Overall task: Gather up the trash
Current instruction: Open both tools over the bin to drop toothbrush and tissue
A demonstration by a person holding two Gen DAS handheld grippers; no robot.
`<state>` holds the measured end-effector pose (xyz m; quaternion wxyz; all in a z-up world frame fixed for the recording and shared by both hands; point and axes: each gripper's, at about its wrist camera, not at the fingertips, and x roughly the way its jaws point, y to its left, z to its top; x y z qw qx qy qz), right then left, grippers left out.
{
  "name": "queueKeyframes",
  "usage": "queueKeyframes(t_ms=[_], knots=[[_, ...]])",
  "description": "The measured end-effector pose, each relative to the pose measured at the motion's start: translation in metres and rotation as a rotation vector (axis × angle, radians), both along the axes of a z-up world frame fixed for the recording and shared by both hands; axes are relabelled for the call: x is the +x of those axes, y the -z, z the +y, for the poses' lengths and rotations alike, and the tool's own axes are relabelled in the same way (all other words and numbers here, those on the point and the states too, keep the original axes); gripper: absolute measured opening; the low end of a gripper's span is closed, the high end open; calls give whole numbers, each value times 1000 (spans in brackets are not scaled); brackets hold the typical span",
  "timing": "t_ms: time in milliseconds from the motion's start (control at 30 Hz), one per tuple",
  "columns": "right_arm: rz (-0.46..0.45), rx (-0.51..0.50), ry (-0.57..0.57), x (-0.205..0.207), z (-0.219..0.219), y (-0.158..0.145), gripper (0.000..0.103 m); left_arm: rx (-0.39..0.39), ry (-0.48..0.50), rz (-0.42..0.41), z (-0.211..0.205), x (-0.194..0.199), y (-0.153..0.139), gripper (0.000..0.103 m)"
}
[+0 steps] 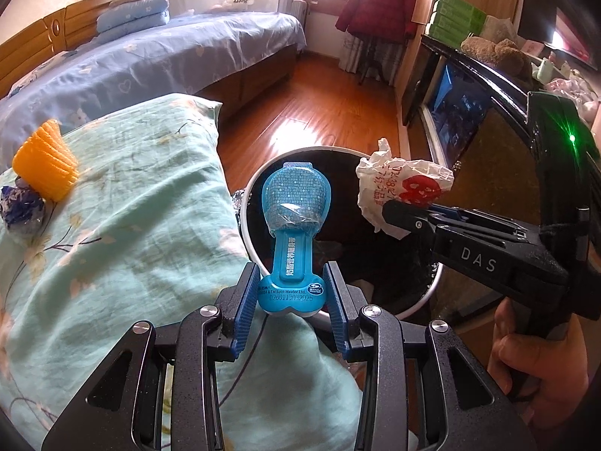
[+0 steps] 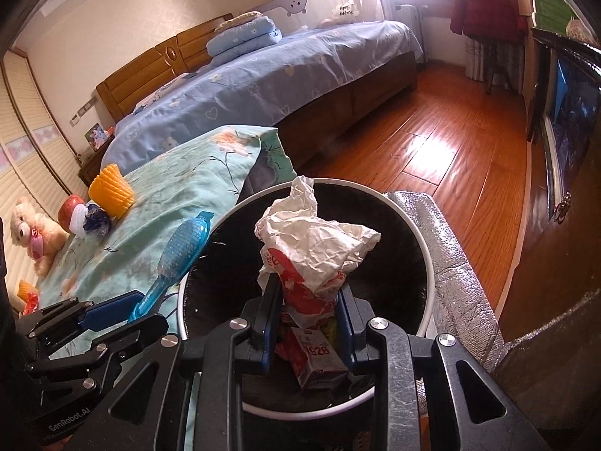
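Holding now: we have two pieces of trash in hand, both poised at the round white-rimmed bin (image 2: 426, 259) lined in black.
Blue package: our left tool (image 1: 291, 298) pinches the blue plastic blister package (image 1: 295, 221) by its narrow stem end; the wide head sticks forward over the bin's near rim.
How it handles: we judge it light and fairly stiff, with a slick film over the head, so the flat stem between the pads is the sound place to hold.
Paper wrapper: our right tool (image 2: 308, 319) is pressed onto the crumpled white and red paper wrapper (image 2: 315, 248) at its lower bunched part, above the bin mouth.
How it handles: we judge it very light, soft and crushable; it should drop freely, though a loose flap could cling to a pad.
Bin contents: a red carton (image 2: 315, 357) already lies inside.
Left to collect: on the green floral quilt (image 1: 124, 225) an orange ribbed cup (image 1: 47, 161) and a blue-white wad (image 1: 20, 206) sit touching, well apart from the bin.
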<state>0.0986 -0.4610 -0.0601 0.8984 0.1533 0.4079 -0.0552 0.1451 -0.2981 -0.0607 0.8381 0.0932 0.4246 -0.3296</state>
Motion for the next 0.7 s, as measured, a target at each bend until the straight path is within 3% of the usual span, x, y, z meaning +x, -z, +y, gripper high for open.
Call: queueKeyframes(t_ms=[433, 567, 700], knots=[[20, 4, 12, 10, -10, 2, 33, -28, 2, 41, -10, 13, 0, 36], [19, 14, 23, 10, -13, 2, 39, -37, 7, 59, -10, 14, 1, 37], [14, 19, 29, 7, -13, 0, 43, -51, -5, 55, 1, 12, -1, 46]])
